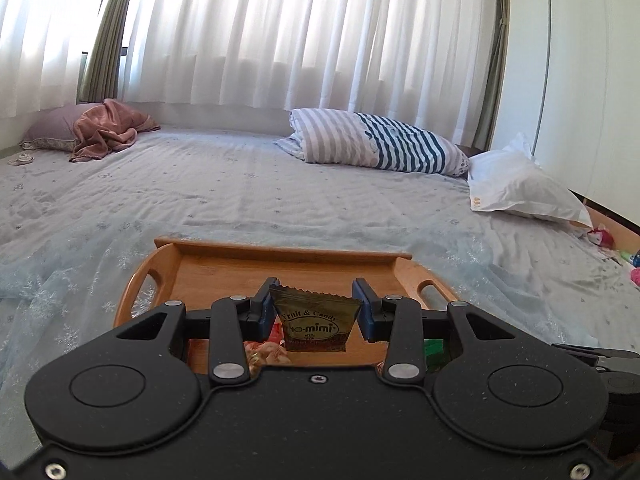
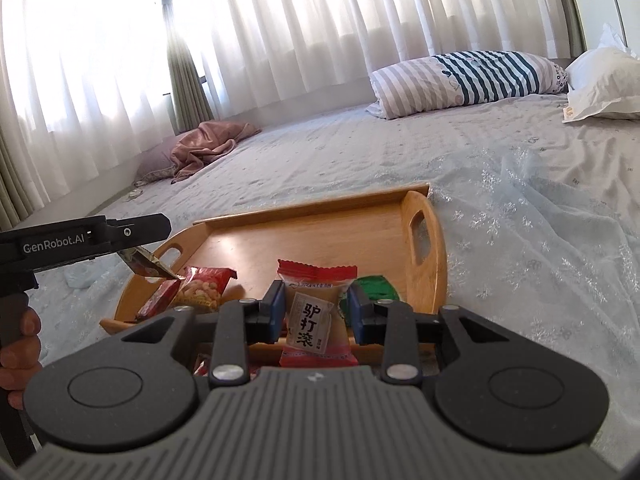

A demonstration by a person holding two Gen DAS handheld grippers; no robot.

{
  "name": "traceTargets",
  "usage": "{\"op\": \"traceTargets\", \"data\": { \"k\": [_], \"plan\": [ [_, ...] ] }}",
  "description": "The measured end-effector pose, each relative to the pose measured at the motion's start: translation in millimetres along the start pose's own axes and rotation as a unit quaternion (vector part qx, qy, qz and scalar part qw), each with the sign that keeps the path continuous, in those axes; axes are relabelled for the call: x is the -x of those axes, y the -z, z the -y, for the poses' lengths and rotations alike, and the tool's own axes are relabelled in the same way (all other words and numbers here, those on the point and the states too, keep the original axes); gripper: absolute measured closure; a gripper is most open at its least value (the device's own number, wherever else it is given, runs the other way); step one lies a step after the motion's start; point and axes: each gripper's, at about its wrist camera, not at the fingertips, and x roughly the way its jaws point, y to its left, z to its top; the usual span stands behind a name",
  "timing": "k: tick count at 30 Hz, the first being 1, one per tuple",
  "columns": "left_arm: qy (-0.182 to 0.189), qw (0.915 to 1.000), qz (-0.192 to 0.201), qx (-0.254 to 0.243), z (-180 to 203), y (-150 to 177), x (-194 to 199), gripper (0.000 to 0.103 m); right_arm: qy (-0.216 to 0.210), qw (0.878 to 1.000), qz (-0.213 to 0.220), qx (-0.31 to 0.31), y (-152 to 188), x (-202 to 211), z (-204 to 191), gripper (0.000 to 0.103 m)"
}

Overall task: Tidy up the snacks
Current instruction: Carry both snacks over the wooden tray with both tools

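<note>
Bed (image 1: pixel 280 184): fills the middle of both views, pale sheet with a gauzy snowflake cover under the tray; a soft, yielding base, so anything set on it may tip or sink

Wooden tray (image 1: pixel 288 268): lower centre of the left wrist view, lower middle of the right wrist view; stiff, with cut-out handles and a low rim, its far half bare; probably the steadiest place to sort packets

Left gripper (image 1: pixel 316 300): bottom centre of its own view, jaws nearly closed and pinching the gold candy packet (image 1: pixel 314 316) by its side edges; seen again at the left edge of the right wrist view, where the packet hangs tilted above the tray's near left corner

Right gripper (image 2: pixel 316 308): bottom centre of its view, jaws drawn in tight on the red-and-white packet (image 2: pixel 312 320), held upright above the tray's near edge

Peanut packet (image 2: pixel 202 292): lower left of the right wrist view, lying in the tray against a dark red packet (image 2: pixel 160 302)

Green packet (image 2: pixel 376 290): just right of the right gripper, mostly hidden, in the tray

Handling: all look light, thin, crinkly foil pouches, slick and easily crushed; best taken across the flat body or sealed edge with gentle pressure
</note>
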Motion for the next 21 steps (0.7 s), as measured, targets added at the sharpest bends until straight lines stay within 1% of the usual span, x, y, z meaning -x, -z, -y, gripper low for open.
{"op": "traceTargets", "data": {
  "k": [2,5,10,14,17,21],
  "plan": [
    [0.005,1.0000,-0.003,-0.001,3.6,-3.8,-10.5,0.065,0.000,1.000,0.005,-0.003,-5.8,-2.8,5.6,0.066],
    [0.001,1.0000,-0.007,-0.006,8.6,-9.1,-28.1,0.065,0.006,1.000,0.010,0.001,-16.5,-9.0,12.2,0.066],
    [0.006,0.9997,-0.022,-0.006,14.7,-10.6,-57.1,0.065,0.020,1.000,0.003,0.007,-28.8,-25.9,21.3,0.066],
    [0.009,0.9990,-0.042,-0.013,20.7,-7.0,-79.9,0.065,0.017,1.000,-0.003,0.005,-37.4,-42.7,28.3,0.066],
    [0.002,0.9980,-0.056,-0.029,26.0,-1.1,-94.1,0.065,0.016,1.000,-0.012,0.012,-42.3,-56.2,31.5,0.066],
    [0.002,0.9966,-0.072,-0.040,31.0,3.8,-111.7,0.065,0.002,1.000,-0.028,0.008,-46.3,-73.4,37.8,0.066]
  ]
}}
